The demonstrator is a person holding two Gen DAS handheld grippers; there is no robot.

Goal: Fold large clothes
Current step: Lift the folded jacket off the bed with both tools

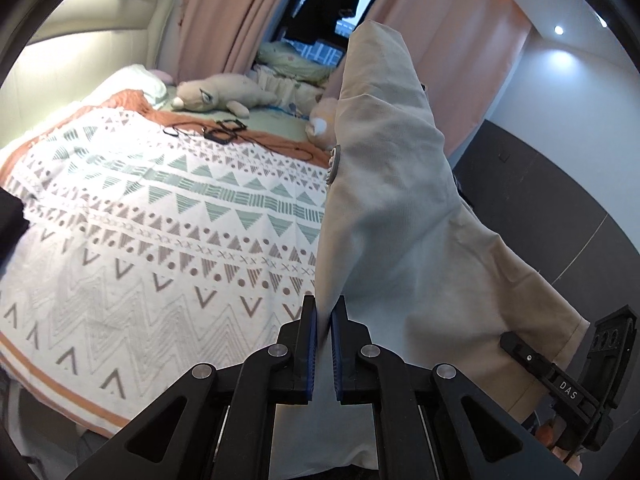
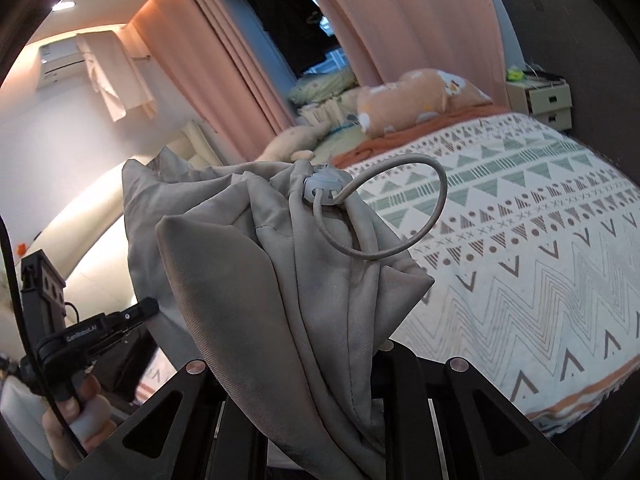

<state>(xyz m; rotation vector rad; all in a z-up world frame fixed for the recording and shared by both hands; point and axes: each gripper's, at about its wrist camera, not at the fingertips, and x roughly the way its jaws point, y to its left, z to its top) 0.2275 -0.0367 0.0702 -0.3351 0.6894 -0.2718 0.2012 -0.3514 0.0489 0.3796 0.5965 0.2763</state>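
Beige woven garment point(image 1: 384, 208), creased, pinched in left gripper point(image 1: 324, 344) and right gripper point(image 2: 304, 364).

Bed point(image 1: 120, 240) foot half bare, free to pass; cables point(image 1: 224, 132), plush toys point(image 1: 216, 96) block far end; garment point(image 1: 392, 208) hangs right.

beige garment point(image 1: 392, 184), geometric-patterned white bedspread point(image 1: 132, 248), pink curtains point(image 1: 216, 20)

Home bedroom, patterned bed point(image 1: 140, 216), curtains point(image 2: 224, 72), probably plush toys point(image 1: 224, 94)
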